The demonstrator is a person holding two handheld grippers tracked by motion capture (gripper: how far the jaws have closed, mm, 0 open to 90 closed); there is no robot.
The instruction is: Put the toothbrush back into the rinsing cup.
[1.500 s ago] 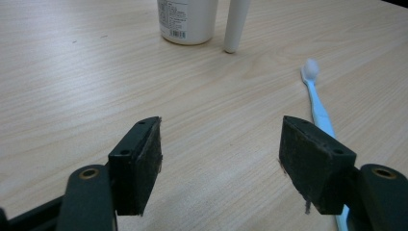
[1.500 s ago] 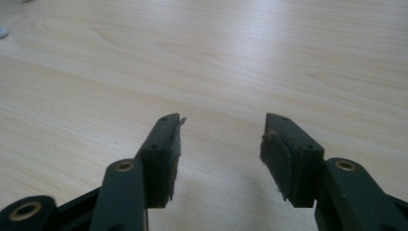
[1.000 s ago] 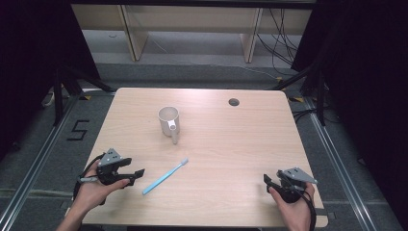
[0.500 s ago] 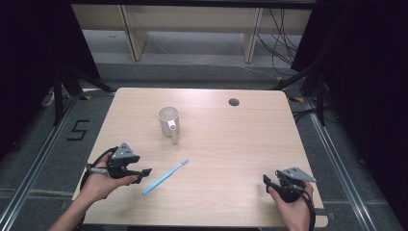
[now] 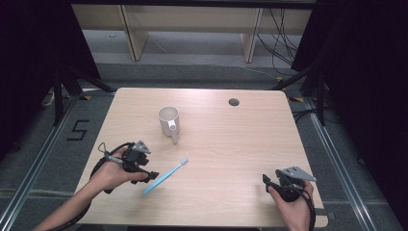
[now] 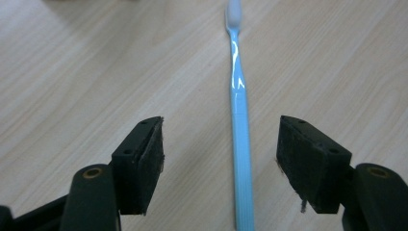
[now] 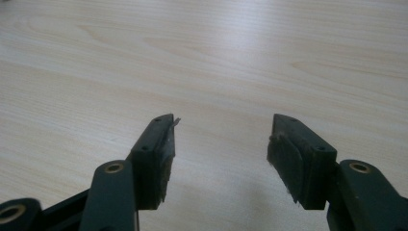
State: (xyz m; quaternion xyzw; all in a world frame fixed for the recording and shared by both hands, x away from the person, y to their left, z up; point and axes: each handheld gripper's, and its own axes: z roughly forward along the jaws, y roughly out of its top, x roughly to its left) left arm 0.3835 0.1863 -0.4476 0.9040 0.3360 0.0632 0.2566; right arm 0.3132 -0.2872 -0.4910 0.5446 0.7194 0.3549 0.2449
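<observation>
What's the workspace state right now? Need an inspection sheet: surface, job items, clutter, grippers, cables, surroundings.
Surface: light wood table, one round hole near the far edge.
Job's things: blue toothbrush lying flat; white mug upright, handle toward the person.
Clutter: nothing seen.
Grippers: left gripper open, jaws either side of the toothbrush handle, not closed on it; right gripper open over bare wood, holding nothing.
Cables: black cable loops off the left gripper; a bundle of cables on the floor behind the table.
Surroundings: grey floor with a "5" marking, wooden shelving legs beyond.
</observation>
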